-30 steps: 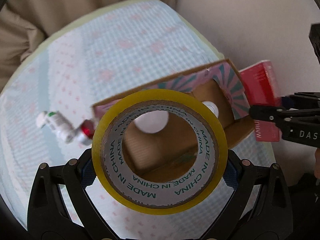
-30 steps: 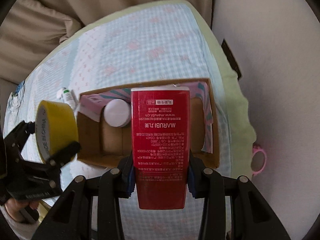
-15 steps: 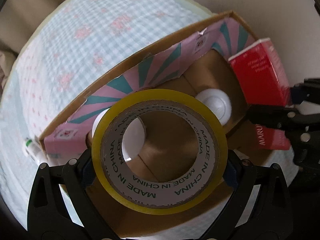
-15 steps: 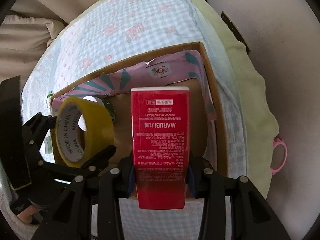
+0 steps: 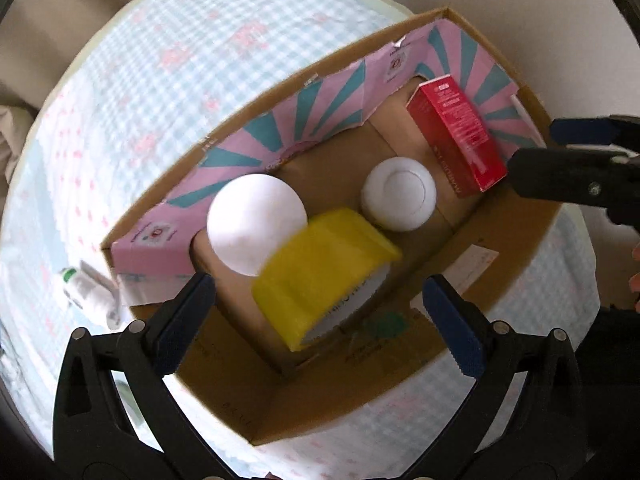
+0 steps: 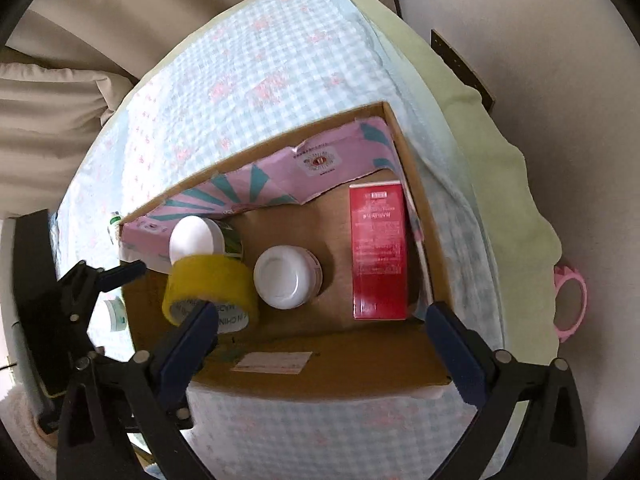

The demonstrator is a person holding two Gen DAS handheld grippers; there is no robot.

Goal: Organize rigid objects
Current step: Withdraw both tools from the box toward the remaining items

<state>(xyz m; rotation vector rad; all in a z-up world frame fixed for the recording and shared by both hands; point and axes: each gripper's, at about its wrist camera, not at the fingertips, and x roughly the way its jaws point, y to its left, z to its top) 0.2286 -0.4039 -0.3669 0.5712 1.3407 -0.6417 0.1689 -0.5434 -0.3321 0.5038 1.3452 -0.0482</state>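
Note:
A cardboard box (image 5: 472, 276) (image 6: 336, 364) with a pink and teal lining sits on the checked cloth. Inside it are two white-lidded jars (image 5: 256, 224) (image 5: 400, 194), a yellow tape roll (image 5: 324, 276) (image 6: 210, 286) and a red carton (image 5: 456, 136) (image 6: 378, 250). The tape roll is blurred and tilted at the box's near left. The red carton lies along the right wall. My left gripper (image 5: 320, 320) is open and empty just above the tape. My right gripper (image 6: 320, 336) is open and empty above the box's near wall.
A small white bottle with a green mark (image 5: 86, 288) lies on the cloth left of the box, and a small white jar (image 6: 114, 312) sits by the box's left wall. A pink ring (image 6: 570, 300) lies at the right edge of the cushion (image 6: 512, 184).
Both grippers have opened. The tape roll has dropped from the left gripper into the box. The red carton has left the right gripper and lies in the box by the right wall.

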